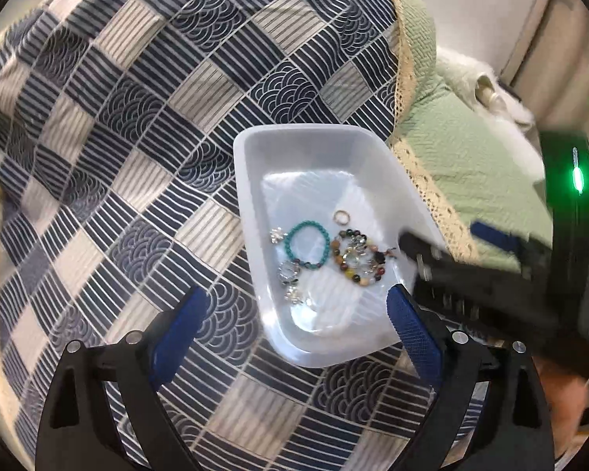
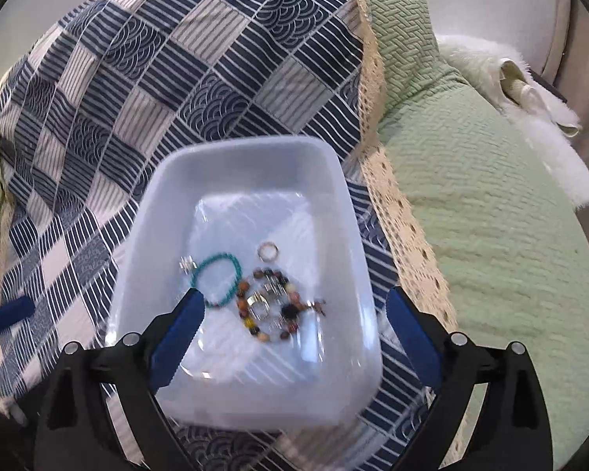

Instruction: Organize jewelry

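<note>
Left gripper [image 1: 294,325] apart, empty; right gripper [image 2: 292,327] apart over tray [image 2: 251,157]; clear beads [image 1: 288,272] left-view only.

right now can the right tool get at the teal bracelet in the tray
Probably yes: the right tool stands open just above the white tray, and the teal bracelet lies uncovered by its left finger, though the multicolour bracelet sits close beside it.

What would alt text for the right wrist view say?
A white tray on a blue patchwork cloth holds a teal bracelet, a multicoloured bead bracelet and a small ring. The open right gripper hovers above.
</note>
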A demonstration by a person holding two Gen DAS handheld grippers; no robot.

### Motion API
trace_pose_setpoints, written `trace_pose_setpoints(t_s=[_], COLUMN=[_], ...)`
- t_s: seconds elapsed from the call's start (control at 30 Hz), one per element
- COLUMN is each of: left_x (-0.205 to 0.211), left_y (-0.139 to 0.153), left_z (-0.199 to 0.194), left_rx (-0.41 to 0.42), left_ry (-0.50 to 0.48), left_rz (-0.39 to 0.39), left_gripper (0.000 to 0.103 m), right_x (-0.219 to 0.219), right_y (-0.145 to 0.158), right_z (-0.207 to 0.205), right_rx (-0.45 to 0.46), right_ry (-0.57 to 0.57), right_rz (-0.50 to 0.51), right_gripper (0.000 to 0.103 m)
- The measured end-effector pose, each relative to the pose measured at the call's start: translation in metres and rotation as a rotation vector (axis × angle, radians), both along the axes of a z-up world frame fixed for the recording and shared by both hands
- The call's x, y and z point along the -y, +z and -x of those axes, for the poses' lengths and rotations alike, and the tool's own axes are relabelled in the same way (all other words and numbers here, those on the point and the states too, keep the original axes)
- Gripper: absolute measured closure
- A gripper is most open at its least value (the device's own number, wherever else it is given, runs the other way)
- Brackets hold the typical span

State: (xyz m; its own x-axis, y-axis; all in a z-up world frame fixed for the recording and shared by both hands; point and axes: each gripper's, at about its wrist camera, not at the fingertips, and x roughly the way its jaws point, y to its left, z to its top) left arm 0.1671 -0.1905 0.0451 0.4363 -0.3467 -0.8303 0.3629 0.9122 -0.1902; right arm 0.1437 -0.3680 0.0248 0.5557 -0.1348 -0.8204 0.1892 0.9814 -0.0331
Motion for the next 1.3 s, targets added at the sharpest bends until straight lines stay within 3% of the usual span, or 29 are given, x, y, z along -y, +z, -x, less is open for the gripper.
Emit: trace_pose_setpoints(t_s=[0.3, 0.47, 1.3], left_x=[-0.007, -0.011, -0.019], left_y=[-0.006, -0.009, -0.011], left_z=[0.003, 0.005, 0.0], left_rx=[0.023, 0.065, 0.034], left_ry=[0.016, 0.032, 0.068], left_rz=[0.0, -0.033, -0.055], left_gripper=[0.014, 0.014, 0.014], right_x=[-0.012, -0.018, -0.024], right_y=[-0.008, -0.009, -0.017], right_z=[0.037, 0.036, 0.033], right_rx=[0.0, -0.004, -0.033], right_ry=[0.044, 0.041, 0.043], right_rz=[-0.092, -0.056, 0.002], right_gripper=[0.011, 0.011, 0.011])
